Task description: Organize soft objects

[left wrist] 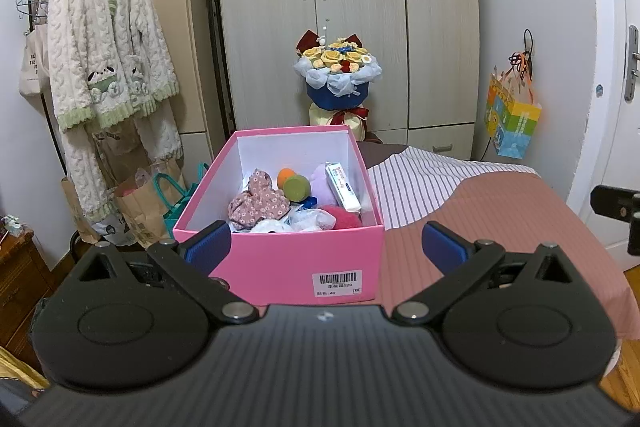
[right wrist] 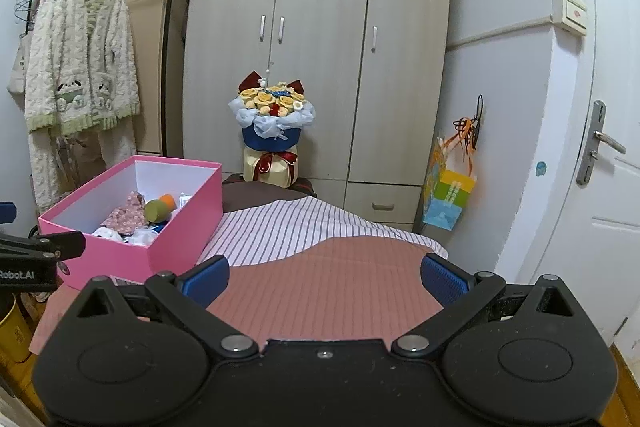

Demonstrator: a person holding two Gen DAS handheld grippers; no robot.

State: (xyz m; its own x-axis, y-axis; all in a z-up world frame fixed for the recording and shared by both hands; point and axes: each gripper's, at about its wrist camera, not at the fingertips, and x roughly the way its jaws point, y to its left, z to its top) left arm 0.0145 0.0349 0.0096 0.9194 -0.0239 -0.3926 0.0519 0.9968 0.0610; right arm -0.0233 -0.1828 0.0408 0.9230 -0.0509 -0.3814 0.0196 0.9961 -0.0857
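Surface: a bed (right wrist: 340,287) under a ribbed dusty-pink cover, filling the near and middle ground in both wrist views.
Striped sheet (right wrist: 304,231): white with dark thin stripes, lying on the far part of the bed beyond the pink cover's wavy edge.
Dark brown cloth (right wrist: 256,197): at the far end of the bed, past the striped sheet.
Pink box (left wrist: 296,255): an open cardboard box resting directly on the bed at its left side, near edge on the pink cover, white barcode label (left wrist: 337,281) on the near wall.
Right half of the bed: only bedding shows.
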